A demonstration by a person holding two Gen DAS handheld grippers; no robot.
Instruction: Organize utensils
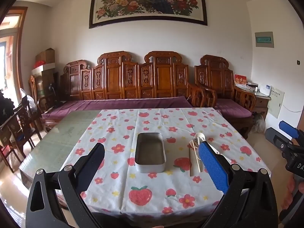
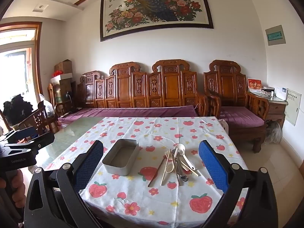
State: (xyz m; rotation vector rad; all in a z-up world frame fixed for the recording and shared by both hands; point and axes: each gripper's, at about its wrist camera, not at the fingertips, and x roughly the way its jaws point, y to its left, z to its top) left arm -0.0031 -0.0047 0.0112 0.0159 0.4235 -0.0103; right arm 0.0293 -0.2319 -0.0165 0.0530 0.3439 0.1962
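In the left wrist view the left tongs (image 1: 152,161) hung spread wide and empty above the near edge of the bench (image 1: 117,131), with the empty metal tray (image 1: 150,156) lying between their fingers and a few of the utensils (image 1: 196,146) showing just right of it, partly hidden by the blue pad. In the right wrist view the right tongs (image 2: 151,161) were likewise agape and holding nothing, the utensils (image 2: 175,165) piled loosely right of the tray (image 2: 121,159), apart from it. Nothing seemed sorted yet, so the next move likely called for lowering onto one piece atop the pile and closing on its handle.
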